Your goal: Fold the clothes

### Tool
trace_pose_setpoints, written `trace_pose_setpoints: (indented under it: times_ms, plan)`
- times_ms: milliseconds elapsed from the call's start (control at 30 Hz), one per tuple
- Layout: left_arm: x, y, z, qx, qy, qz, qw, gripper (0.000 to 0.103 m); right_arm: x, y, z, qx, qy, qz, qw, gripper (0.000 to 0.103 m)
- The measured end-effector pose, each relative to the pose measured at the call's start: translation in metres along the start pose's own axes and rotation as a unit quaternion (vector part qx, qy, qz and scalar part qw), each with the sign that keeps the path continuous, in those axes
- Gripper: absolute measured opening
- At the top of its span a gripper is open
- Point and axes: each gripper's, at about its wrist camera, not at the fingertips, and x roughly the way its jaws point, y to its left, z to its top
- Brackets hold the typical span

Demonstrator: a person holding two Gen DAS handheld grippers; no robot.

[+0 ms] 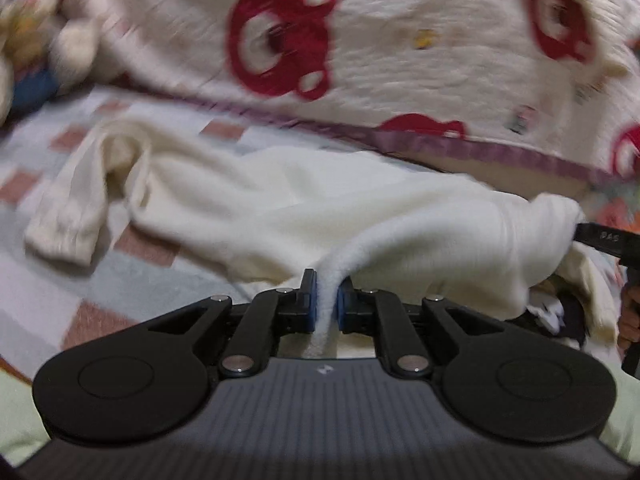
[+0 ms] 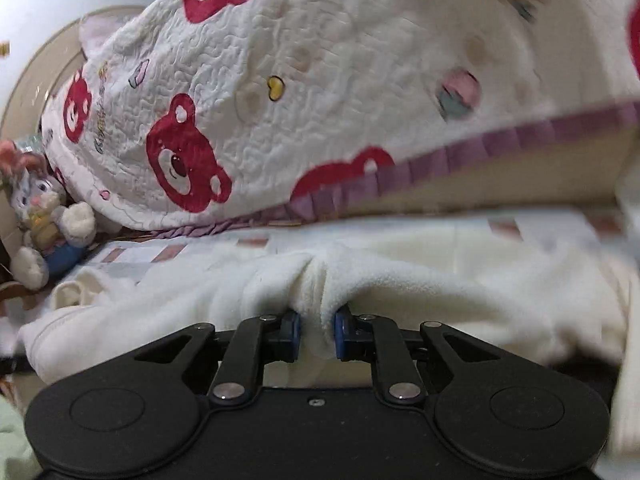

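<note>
A cream fleece garment (image 1: 280, 200) lies spread on a checked bed sheet (image 1: 36, 272). One sleeve with a ribbed cuff (image 1: 60, 236) trails off to the left. My left gripper (image 1: 328, 300) is shut on a raised ridge of the fleece at its near edge. At the right edge of the left wrist view, the tip of the other gripper (image 1: 604, 238) touches the garment's bunched end. In the right wrist view the same cream garment (image 2: 420, 280) fills the middle, and my right gripper (image 2: 316, 328) is shut on a thick fold of it.
A quilted white blanket with red bear faces (image 1: 360, 48) (image 2: 280, 100) is heaped just behind the garment, edged with a purple frill (image 2: 480, 152). A plush rabbit toy (image 2: 44, 224) sits at the far left beside the blanket. The checked sheet (image 2: 132, 256) shows between them.
</note>
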Motion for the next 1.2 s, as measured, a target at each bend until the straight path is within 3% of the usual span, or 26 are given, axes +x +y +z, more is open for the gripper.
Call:
trace_pose_setpoints:
  times_ms: [67,167,300,433,467,500,533,567,667,733,867,967,1067,1200]
  plan:
    - [0.008,0.009,-0.003,-0.028,0.007,0.006,0.9996,0.022,0.027,0.006,0.008,0.005,0.024,-0.021,0.999,0.031]
    - [0.019,0.022,-0.007,-0.07,0.018,0.014,0.9973,0.035,0.051,0.009,0.006,0.04,0.044,-0.033,0.998,0.033]
    - [0.013,0.02,-0.013,-0.037,0.031,0.046,0.9978,0.053,0.054,-0.002,-0.015,0.106,0.017,-0.016,0.994,0.033]
    - [0.019,0.023,-0.017,-0.022,0.046,0.064,0.9966,0.058,0.065,-0.014,-0.013,0.136,0.034,-0.006,0.99,0.037]
    - [0.023,0.024,-0.017,-0.019,0.049,0.072,0.996,0.058,0.065,-0.015,-0.012,0.142,0.038,-0.004,0.989,0.038]
    - [0.026,0.026,-0.017,-0.016,0.052,0.08,0.9953,0.049,0.066,-0.016,-0.011,0.147,0.042,-0.003,0.988,0.039]
    - [0.03,0.027,-0.017,-0.013,0.055,0.088,0.9946,0.027,0.066,-0.017,-0.009,0.152,0.046,-0.001,0.987,0.042]
    - [0.033,0.029,-0.017,-0.01,0.057,0.096,0.9937,0.021,0.062,-0.017,-0.012,0.168,0.065,-0.005,0.984,0.049]
    - [0.044,0.034,-0.017,-0.002,0.065,0.119,0.9907,0.011,0.036,-0.015,-0.032,0.247,0.098,-0.01,0.964,0.053]
    - [0.04,0.039,-0.014,-0.011,0.054,0.123,0.9909,0.011,0.002,-0.011,-0.059,0.277,0.067,0.004,0.959,0.058]
    - [0.033,0.046,-0.011,-0.027,0.038,0.123,0.9913,0.011,-0.004,0.026,-0.081,0.174,0.073,0.009,0.982,0.059]
    - [0.03,0.051,-0.01,-0.038,0.029,0.123,0.9912,0.011,-0.007,0.055,-0.096,0.09,0.08,0.012,0.993,0.059]
    - [0.031,0.052,-0.01,-0.036,0.025,0.128,0.9908,0.011,-0.01,0.083,-0.112,0.005,0.086,0.015,0.996,0.059]
    - [0.03,0.051,-0.011,-0.029,0.02,0.136,0.9901,0.014,-0.014,0.121,-0.132,-0.109,0.093,0.019,0.99,0.06]
